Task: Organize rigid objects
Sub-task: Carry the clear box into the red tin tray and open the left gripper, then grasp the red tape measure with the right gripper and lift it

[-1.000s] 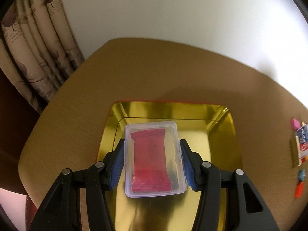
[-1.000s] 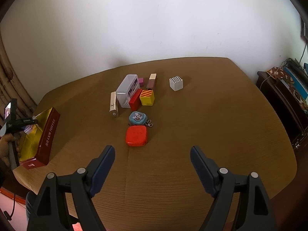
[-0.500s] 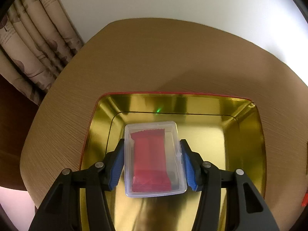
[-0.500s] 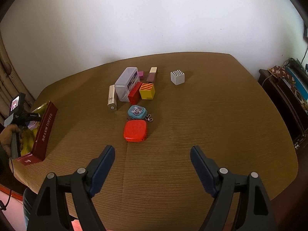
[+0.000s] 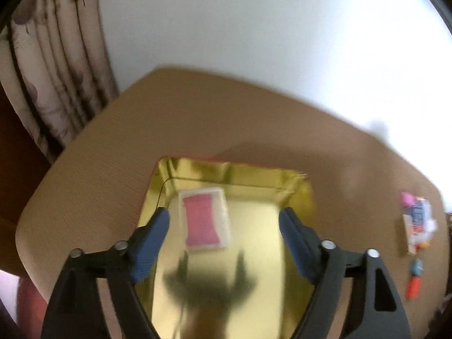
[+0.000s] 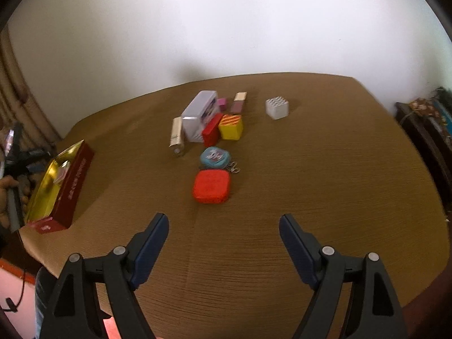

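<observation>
While one clear box point(image 5: 204, 221) lies in the gold tray point(image 5: 262, 180), both tools point(image 5: 224, 233) point(image 6: 224, 238) gape empty.

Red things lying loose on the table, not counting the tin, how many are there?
2: the red square case nearest the right gripper, and the red block against the yellow block. Others may be hidden.

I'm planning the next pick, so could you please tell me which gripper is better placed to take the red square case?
Right. The right gripper is open, pointing toward the red square case. The left gripper is open over the gold tin, away from the case.
</observation>
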### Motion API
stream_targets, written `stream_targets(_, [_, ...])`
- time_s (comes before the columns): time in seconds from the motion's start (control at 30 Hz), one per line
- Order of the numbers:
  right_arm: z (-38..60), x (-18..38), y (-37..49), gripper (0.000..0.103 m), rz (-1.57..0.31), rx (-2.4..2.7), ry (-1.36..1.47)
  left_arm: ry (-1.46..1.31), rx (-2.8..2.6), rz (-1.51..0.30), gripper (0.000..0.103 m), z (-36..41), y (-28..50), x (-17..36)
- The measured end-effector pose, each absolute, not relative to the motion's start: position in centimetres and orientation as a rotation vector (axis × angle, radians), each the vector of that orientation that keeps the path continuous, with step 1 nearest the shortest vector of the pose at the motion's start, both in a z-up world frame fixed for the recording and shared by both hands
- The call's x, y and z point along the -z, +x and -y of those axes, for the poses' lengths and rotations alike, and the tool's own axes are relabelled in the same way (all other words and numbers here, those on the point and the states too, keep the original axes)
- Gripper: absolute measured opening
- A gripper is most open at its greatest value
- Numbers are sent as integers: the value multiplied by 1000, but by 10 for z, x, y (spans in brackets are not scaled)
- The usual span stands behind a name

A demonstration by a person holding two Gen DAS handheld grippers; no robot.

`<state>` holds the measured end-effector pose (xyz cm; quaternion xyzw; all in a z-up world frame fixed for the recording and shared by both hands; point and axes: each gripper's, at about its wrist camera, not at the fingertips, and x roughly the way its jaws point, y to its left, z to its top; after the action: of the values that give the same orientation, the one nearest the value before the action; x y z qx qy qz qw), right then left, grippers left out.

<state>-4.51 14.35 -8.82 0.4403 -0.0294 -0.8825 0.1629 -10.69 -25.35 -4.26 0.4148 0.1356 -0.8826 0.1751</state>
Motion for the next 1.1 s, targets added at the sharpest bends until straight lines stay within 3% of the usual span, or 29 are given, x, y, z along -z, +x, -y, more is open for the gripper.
stream_targets(0.07, [-139, 103, -49, 83, 59, 2509, 1274, 1079, 2584, -358, 98, 214, -86, 22])
stream_targets(0.3, [-99, 127, -79, 83, 44, 2489, 1243, 1068, 2740, -379, 99, 103, -15, 23])
stream_targets(0.53, [-87, 151, -102, 82, -28, 2612, 1320, 1114, 2787, -438, 99, 65, 30, 51])
stream_targets(0.57, [-89, 155, -103, 76, -7, 2602, 1322, 1113, 2787, -434, 99, 60, 33, 53])
stream_targets(0.63, [-89, 153, -102, 46, -35, 2613, 1297, 1097, 2785, -455, 99, 60, 40, 55])
stream_targets(0.77, [-98, 143, -93, 46, 59, 2610, 1303, 1076, 2777, -550, 99, 66, 45, 59])
stream_targets(1.0, [-86, 108, -54, 44, -62, 2642, 1187, 1042, 2806, -609, 99, 67, 55, 53])
stream_targets(1.03, [-86, 103, -53, 14, -69, 2640, 1171, 1037, 2813, -607, 99, 65, 56, 52])
stream_targets(1.07, [-82, 95, -52, 0, -82, 2630, 1162, 1038, 2821, -606, 99, 64, 56, 51])
stream_targets(1.1, [-79, 89, -52, 0, -86, 2631, 1151, 1034, 2831, -604, 99, 61, 57, 49])
